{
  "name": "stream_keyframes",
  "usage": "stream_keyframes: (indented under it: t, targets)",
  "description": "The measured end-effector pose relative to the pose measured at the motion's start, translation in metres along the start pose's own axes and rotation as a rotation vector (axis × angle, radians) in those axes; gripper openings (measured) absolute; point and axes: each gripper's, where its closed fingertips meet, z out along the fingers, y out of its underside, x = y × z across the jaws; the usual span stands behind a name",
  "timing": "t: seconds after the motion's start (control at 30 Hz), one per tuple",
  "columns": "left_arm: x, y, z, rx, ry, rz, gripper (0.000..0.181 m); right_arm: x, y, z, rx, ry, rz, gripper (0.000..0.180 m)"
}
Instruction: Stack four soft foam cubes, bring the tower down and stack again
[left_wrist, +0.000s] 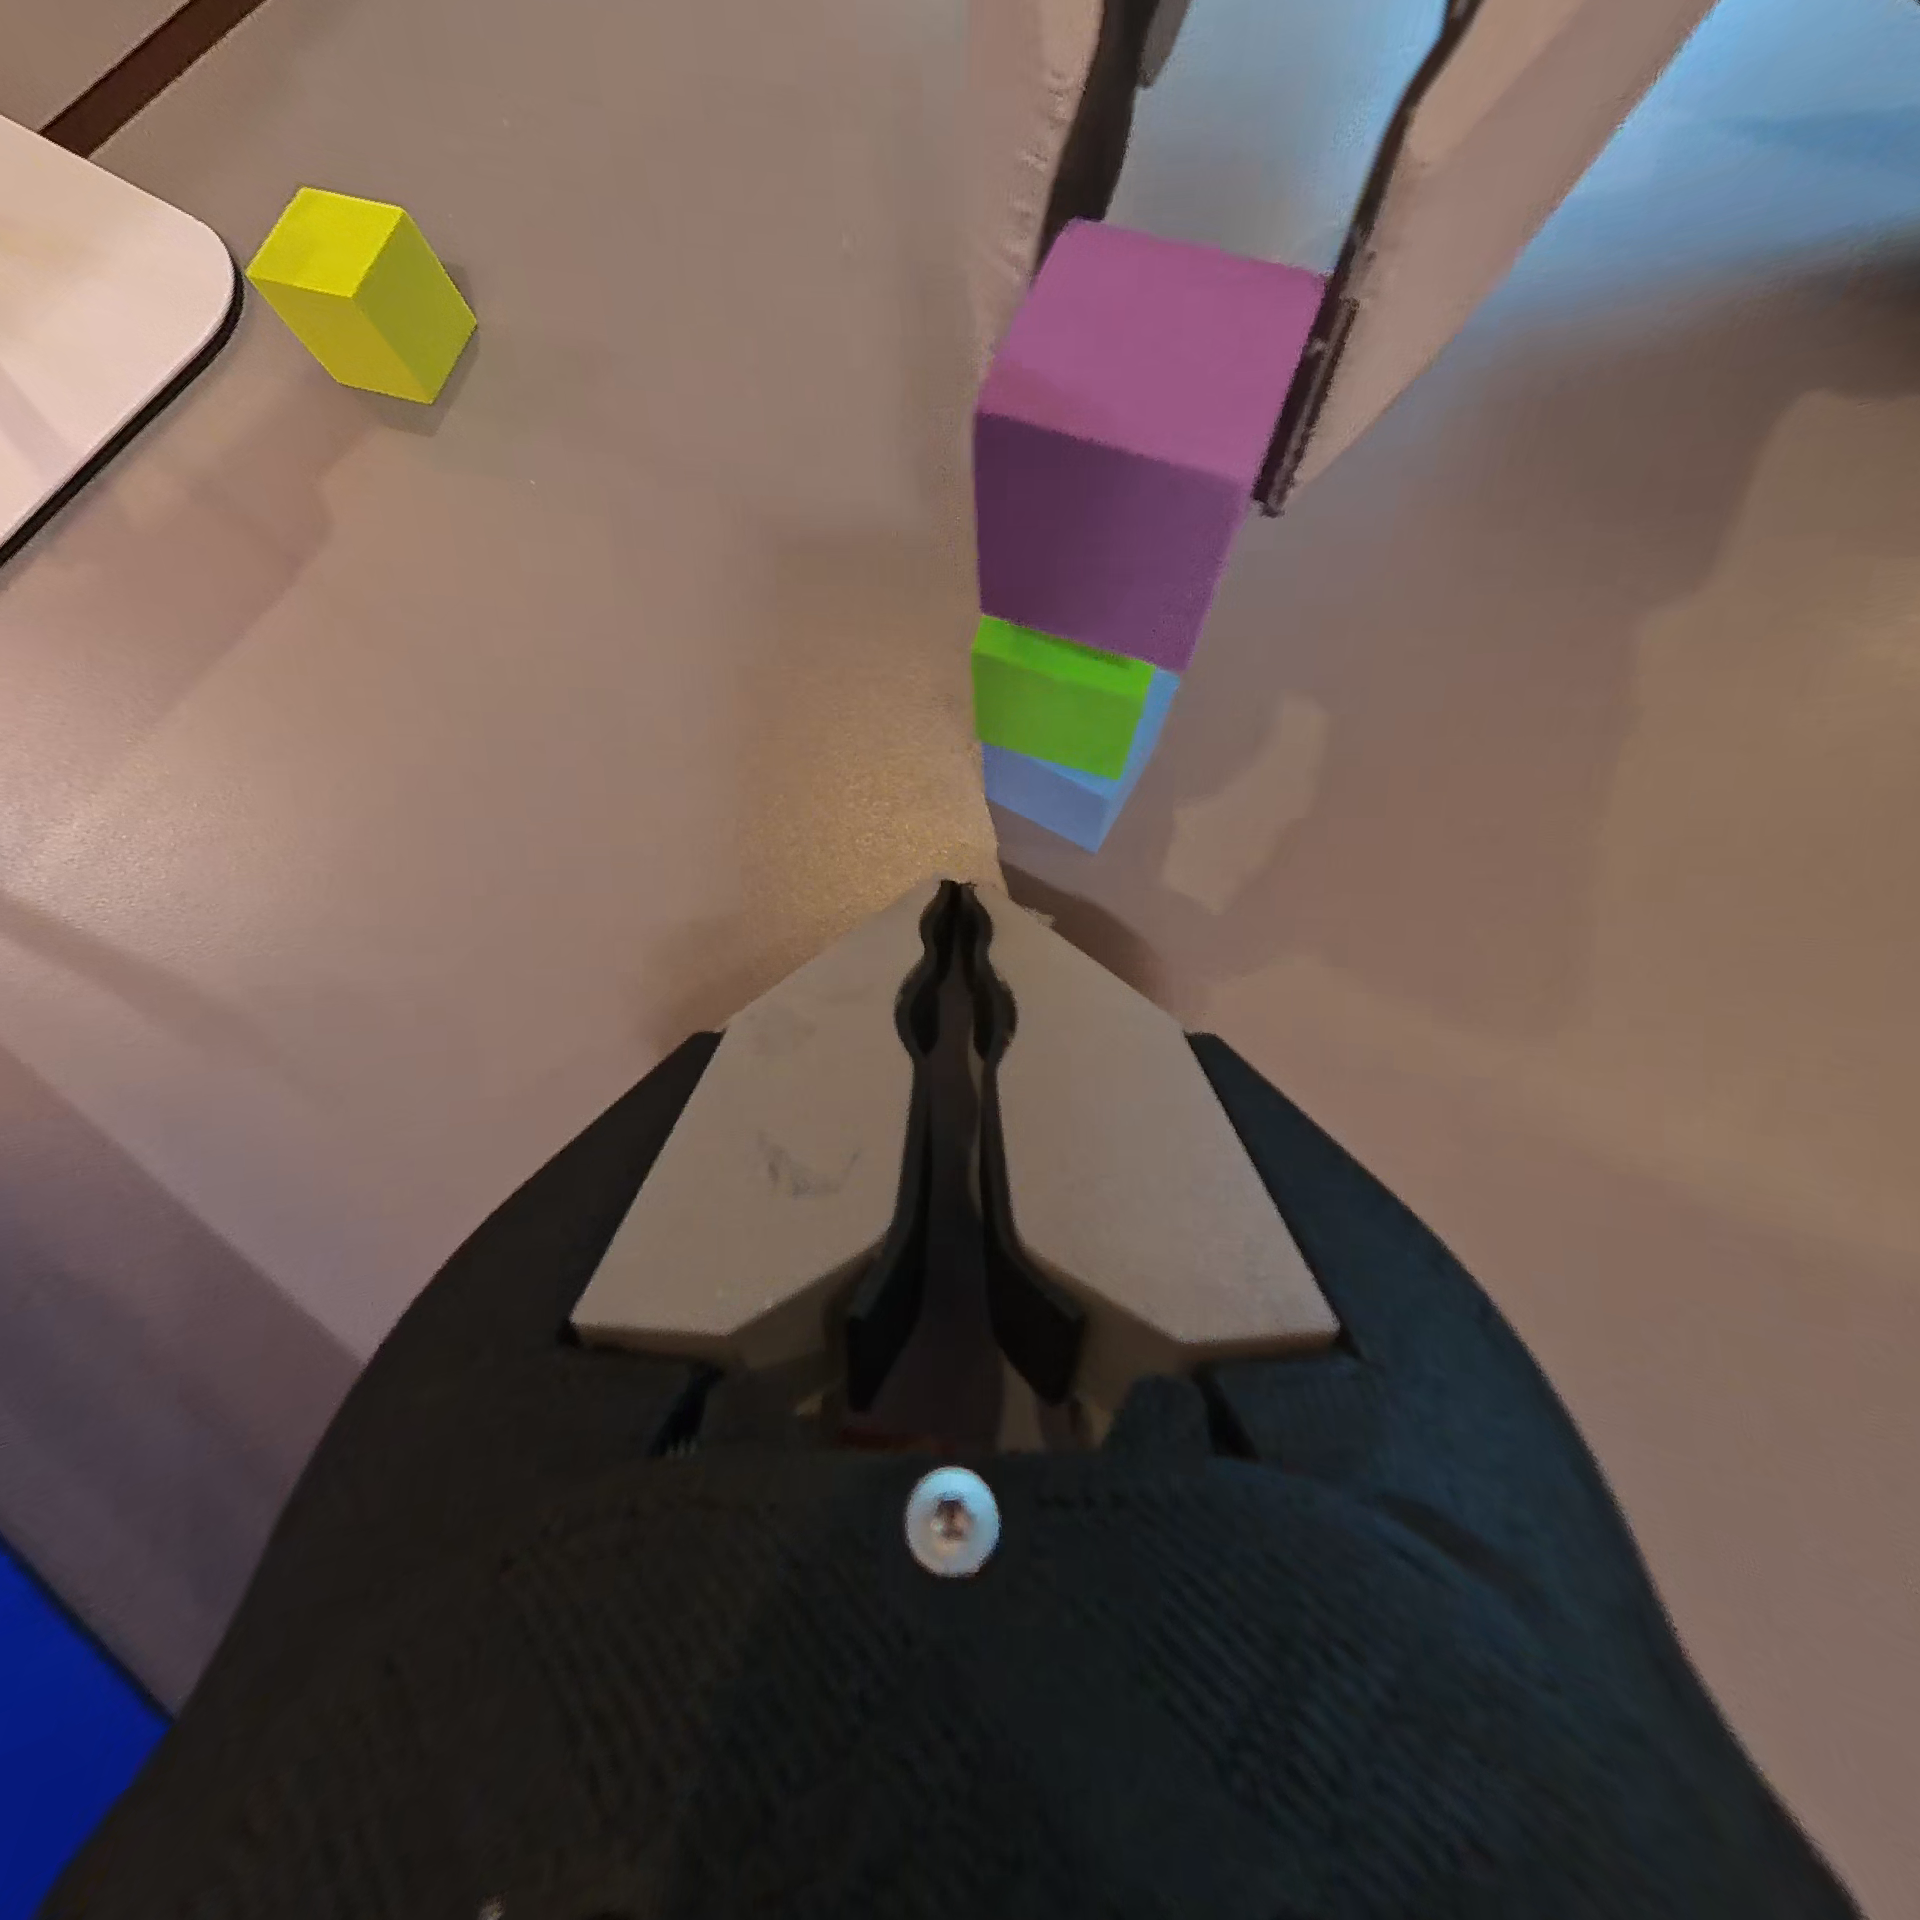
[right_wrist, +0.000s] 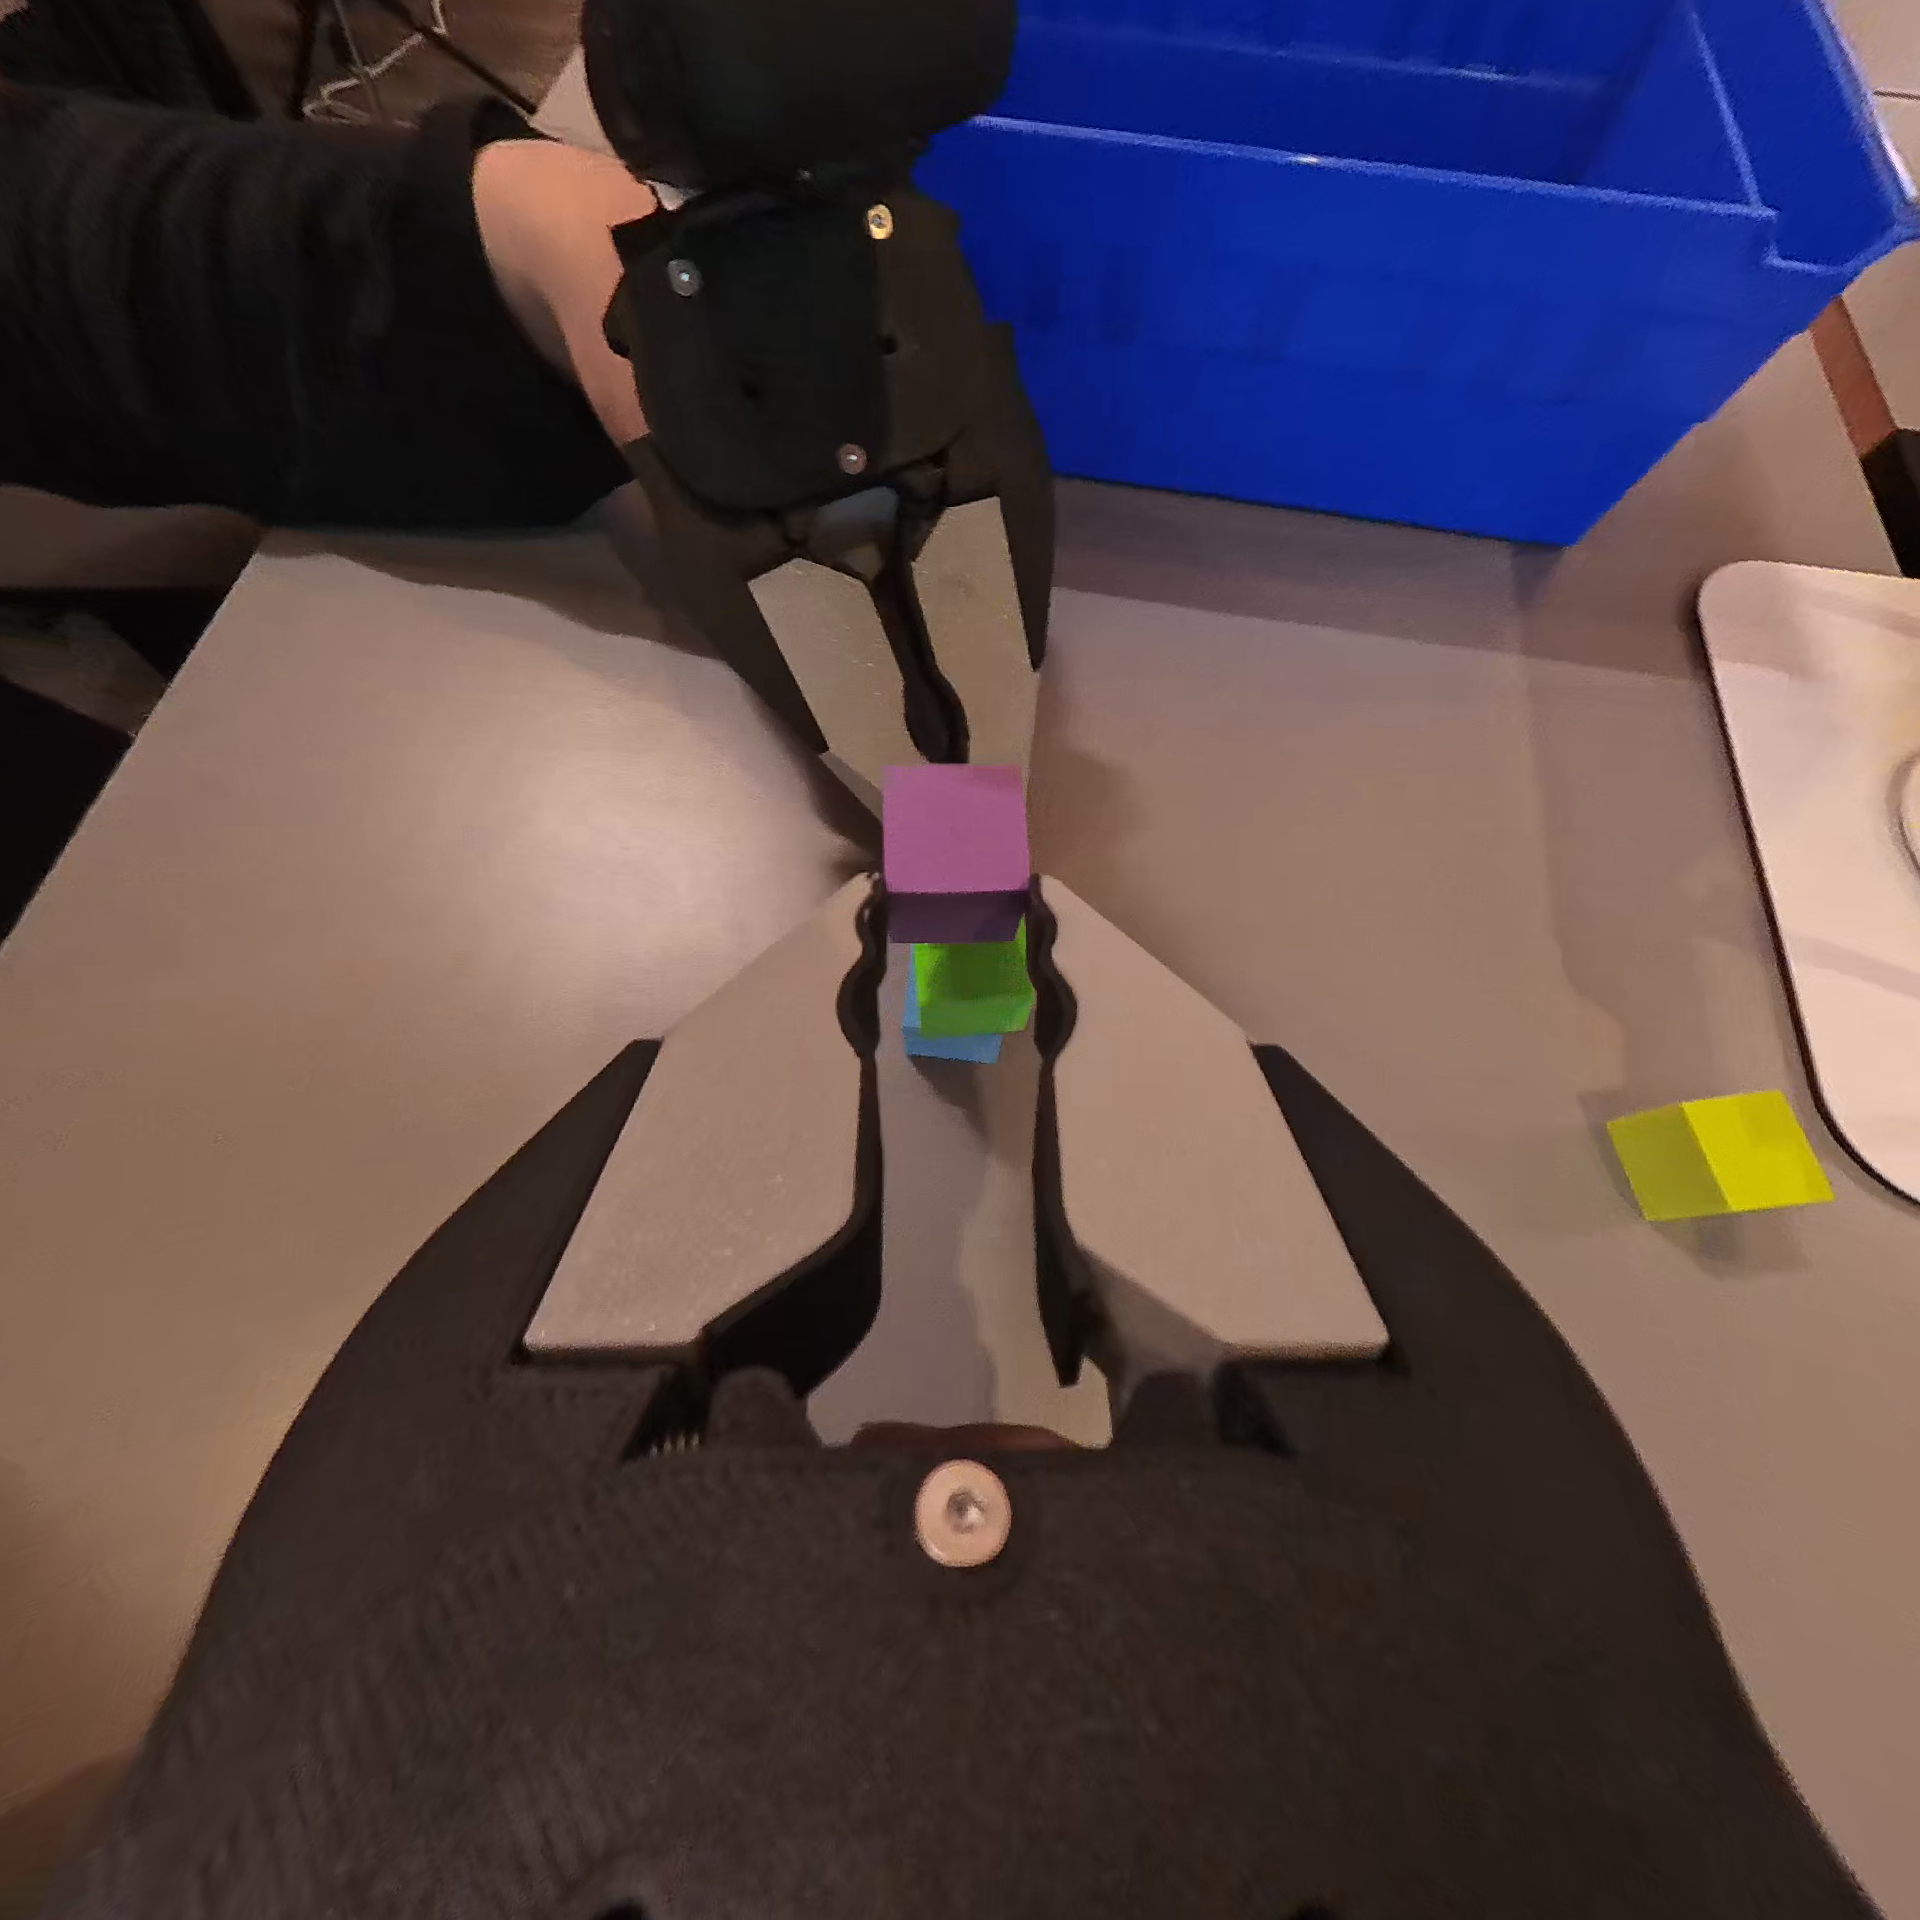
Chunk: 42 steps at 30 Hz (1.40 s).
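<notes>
Grey and matt, the tabletop (right_wrist: 416, 831) carries everything here, with soft patches of light on it. Nearest in the right wrist view, the right gripper (right_wrist: 954, 904) holds the purple cube (right_wrist: 954, 836) between its fingertips, pinched on two opposite sides. That cube sits above the green cube (right_wrist: 971, 987), which rests on the blue cube (right_wrist: 951, 1044) at the bottom of a slightly crooked pile; whether purple already touches green cannot be told, though in the left wrist view their edges meet with no visible gap. Green is shifted a little off the blue one beneath it.

Off to the right, well apart from the pile, the yellow cube (right_wrist: 1720, 1153) lies alone on the tabletop, just beside the rounded corner of a pale board (right_wrist: 1797, 727).

Beyond the pile, the left gripper (right_wrist: 940, 743) points down toward it, its fingers pressed together with nothing between them and its tips near the far side of the purple cube. A hand (right_wrist: 540, 270) in a dark sleeve (right_wrist: 239, 301) holds it. In its own view the left gripper's tips meet just short of the blue cube.

Farthest back stands a blue bin (right_wrist: 1351, 343) on the tabletop.
</notes>
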Motion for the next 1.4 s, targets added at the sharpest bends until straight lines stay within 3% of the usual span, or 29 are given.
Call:
stream_keyframes:
  t: [0.5, 0.7, 0.77, 0.93, 1.07, 1.2, 1.4]
  targets:
    - [0.000, 0.000, 0.000, -0.001, -0.005, 0.005, 0.000, 0.004, 0.017, 0.005, -0.078, 0.016, 0.009, 0.024]
    - [0.000, 0.000, 0.000, -0.001, -0.008, 0.009, 0.000, 0.009, 0.004, -0.001, 0.011, 0.026, 0.042, 0.045]
    - [0.000, 0.000, 0.000, -0.001, -0.009, 0.010, 0.000, 0.025, -0.001, -0.008, 0.066, 0.095, 0.067, 0.047]
    - [0.000, 0.000, 0.000, -0.001, -0.010, 0.011, 0.000, 0.101, 0.016, -0.035, 0.151, 0.448, 0.270, 0.047]
    - [0.000, -0.001, 0.000, -0.001, -0.016, 0.013, 0.000, 0.142, 0.049, -0.036, 0.075, 0.636, 0.403, 0.053]
    - [0.001, -0.001, 0.001, -0.002, -0.027, 0.026, 0.000, 0.169, 0.058, -0.026, 0.074, 0.710, 0.490, 0.068]
    - [0.001, -0.001, 0.001, -0.001, -0.025, 0.023, 0.000, 0.190, 0.069, -0.006, 0.044, 0.722, 0.589, 0.067]
